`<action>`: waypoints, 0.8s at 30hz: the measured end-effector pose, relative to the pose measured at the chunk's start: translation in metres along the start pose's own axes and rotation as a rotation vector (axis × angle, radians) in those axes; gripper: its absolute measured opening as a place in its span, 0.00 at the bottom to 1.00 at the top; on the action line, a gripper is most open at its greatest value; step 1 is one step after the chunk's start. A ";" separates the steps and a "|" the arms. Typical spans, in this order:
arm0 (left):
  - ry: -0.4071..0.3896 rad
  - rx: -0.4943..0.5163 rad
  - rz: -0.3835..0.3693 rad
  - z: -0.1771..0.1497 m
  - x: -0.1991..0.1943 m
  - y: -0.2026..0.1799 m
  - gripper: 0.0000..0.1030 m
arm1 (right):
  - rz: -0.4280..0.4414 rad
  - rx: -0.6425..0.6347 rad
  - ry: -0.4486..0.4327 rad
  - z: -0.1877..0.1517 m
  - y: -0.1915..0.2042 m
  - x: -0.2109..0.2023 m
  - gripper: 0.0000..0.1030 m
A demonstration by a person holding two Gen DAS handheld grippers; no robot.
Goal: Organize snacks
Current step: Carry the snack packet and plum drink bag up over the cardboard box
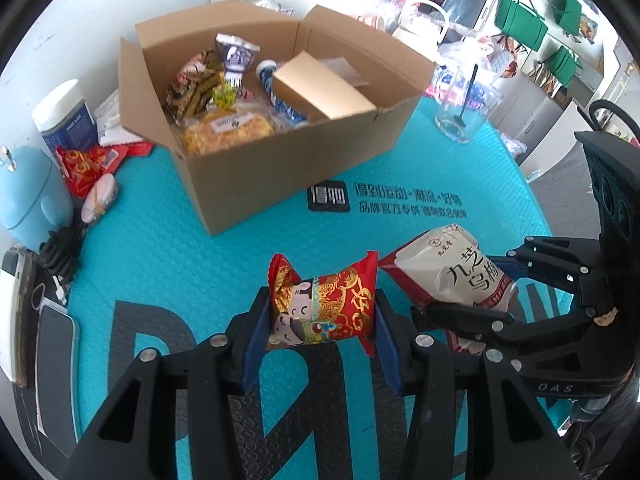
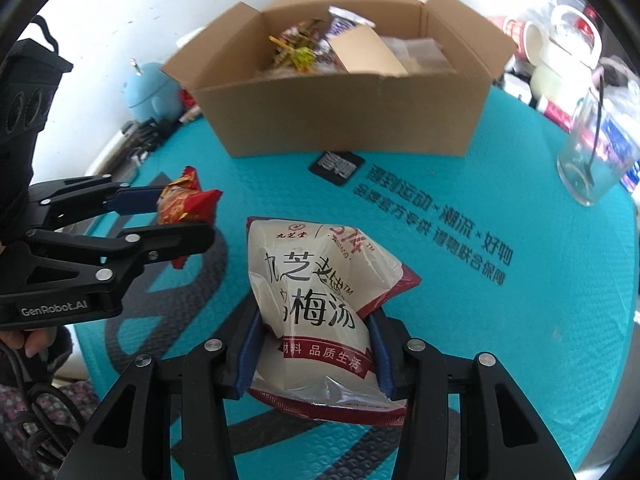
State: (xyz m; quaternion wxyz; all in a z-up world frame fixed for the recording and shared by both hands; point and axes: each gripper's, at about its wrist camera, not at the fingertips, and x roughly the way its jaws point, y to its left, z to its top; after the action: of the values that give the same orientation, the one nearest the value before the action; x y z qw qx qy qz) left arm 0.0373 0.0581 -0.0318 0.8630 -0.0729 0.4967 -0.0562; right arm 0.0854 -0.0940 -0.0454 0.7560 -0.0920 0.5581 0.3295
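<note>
The left gripper (image 1: 322, 316) grasps a red snack packet (image 1: 326, 306) printed with gold dragons and a cartoon figure, its blue pads (image 1: 256, 332) pressed against both sides of the wrapper, which sits crosswise between them above the teal mat (image 1: 168, 248) that covers the table. The right gripper (image 2: 316, 344) is clamped on a white pouch with a dark red border and large black Chinese lettering (image 2: 316, 292); the pouch stands between the blue fingers (image 2: 380, 344), bulging above them, with its lower seam hanging beneath. From the left wrist view the right gripper sits just beside the left one, the white pouch close to the red packet but apart from it. Beyond both, on the mat, stands an open cardboard box (image 1: 288, 168) with its flaps raised; inside lie several snacks, among them a yellow-crumbed packet (image 1: 228, 128), a brown and gold wrapper (image 1: 192, 84), a blue and white packet (image 1: 236, 56) and a small plain carton (image 1: 324, 88). To the left of the box, near the wall, stand a white-lidded jar (image 1: 64, 120) and a pale blue rounded container (image 1: 28, 196), with another red packet (image 1: 88, 168) lying beside them. A clear glass with a dark spoon in it (image 1: 464, 104) stands to the right of the box
</note>
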 end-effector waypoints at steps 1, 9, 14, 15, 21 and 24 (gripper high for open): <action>-0.008 0.000 -0.001 0.002 -0.003 0.000 0.46 | 0.007 -0.007 -0.007 0.002 0.002 -0.003 0.45; -0.092 0.004 0.002 0.021 -0.030 0.005 0.46 | 0.031 -0.052 -0.060 0.028 0.014 -0.024 0.45; -0.152 0.013 0.010 0.041 -0.045 0.010 0.46 | 0.042 -0.071 -0.104 0.051 0.017 -0.037 0.45; -0.166 0.015 0.011 0.045 -0.048 0.011 0.46 | 0.043 -0.070 -0.113 0.056 0.016 -0.039 0.45; -0.218 0.017 0.003 0.070 -0.058 0.016 0.46 | 0.034 -0.069 -0.159 0.085 0.009 -0.048 0.45; -0.239 0.020 0.010 0.083 -0.060 0.020 0.46 | 0.021 -0.069 -0.172 0.101 0.004 -0.049 0.45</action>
State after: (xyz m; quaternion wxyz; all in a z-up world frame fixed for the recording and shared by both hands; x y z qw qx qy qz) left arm 0.0802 0.0935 0.0566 0.9171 -0.0679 0.3899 -0.0479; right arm 0.1539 -0.0596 0.0365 0.7939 -0.0836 0.4805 0.3630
